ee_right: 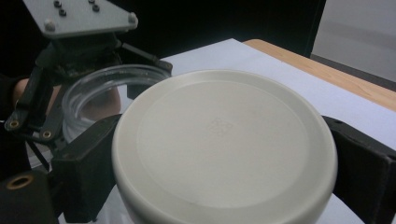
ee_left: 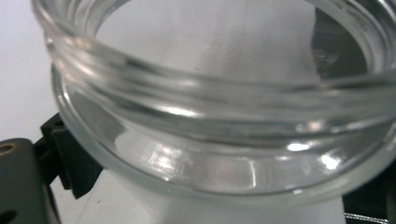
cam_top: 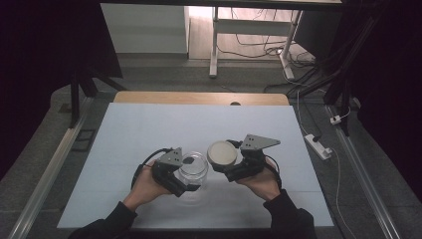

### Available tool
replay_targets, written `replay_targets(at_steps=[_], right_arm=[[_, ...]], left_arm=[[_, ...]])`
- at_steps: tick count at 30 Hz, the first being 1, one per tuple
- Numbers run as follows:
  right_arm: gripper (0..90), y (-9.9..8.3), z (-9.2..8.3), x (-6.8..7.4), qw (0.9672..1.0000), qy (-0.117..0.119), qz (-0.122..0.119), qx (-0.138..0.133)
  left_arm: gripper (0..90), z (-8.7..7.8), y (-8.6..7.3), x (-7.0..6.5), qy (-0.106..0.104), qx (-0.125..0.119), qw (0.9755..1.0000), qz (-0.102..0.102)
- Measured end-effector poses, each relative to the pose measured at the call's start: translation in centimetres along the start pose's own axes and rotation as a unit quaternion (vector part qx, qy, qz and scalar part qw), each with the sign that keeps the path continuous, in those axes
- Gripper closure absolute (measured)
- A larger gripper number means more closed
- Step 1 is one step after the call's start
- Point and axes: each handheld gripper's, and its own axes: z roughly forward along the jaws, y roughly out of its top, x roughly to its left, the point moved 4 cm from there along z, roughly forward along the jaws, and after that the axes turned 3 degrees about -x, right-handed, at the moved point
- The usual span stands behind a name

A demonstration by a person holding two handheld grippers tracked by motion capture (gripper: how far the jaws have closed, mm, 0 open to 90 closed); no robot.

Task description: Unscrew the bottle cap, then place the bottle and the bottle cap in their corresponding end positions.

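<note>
From the high view, the left gripper [cam_top: 191, 183] clasps a clear glass jar [cam_top: 194, 169] standing open on the white worktop [cam_top: 149, 134], while the right gripper [cam_top: 222, 167] grips a round cream lid [cam_top: 222, 153] just beside the jar's mouth — apart from it.

In the left gripper view, the jar's threaded rim [ee_left: 210, 93] sits close between the black jaws.

In the right gripper view, the lid [ee_right: 224, 140] is clamped between both jaws; beyond it stand the jar [ee_right: 107, 88] and the left gripper's grey plate [ee_right: 79, 16].
</note>
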Motion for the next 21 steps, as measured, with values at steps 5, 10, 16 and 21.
replay_targets(at_steps=[5, 10, 16, 21], right_arm=[[7.3, -0.5, 0.1, 0.0, 1.0, 0.0, -0.002, 0.003], [7.2, -0.6, 0.0, 0.4, 1.0, 0.003, -0.006, 0.005], [7.2, -0.8, -0.1, 1.5, 0.9998, 0.018, -0.007, 0.007], [7.2, -1.1, -0.1, 2.4, 0.9995, 0.029, -0.01, 0.011]], left_arm=[[7.3, -0.1, 0.0, 0.8, 0.012, -0.003, 0.9999, -0.009], [7.3, -0.2, -0.1, 1.8, 0.025, -0.005, 0.9995, -0.017], [7.3, -0.1, 0.1, 3.1, 0.043, -0.007, 0.9987, -0.027], [7.3, -0.2, 0.3, 4.0, 0.055, -0.013, 0.9978, -0.036]])
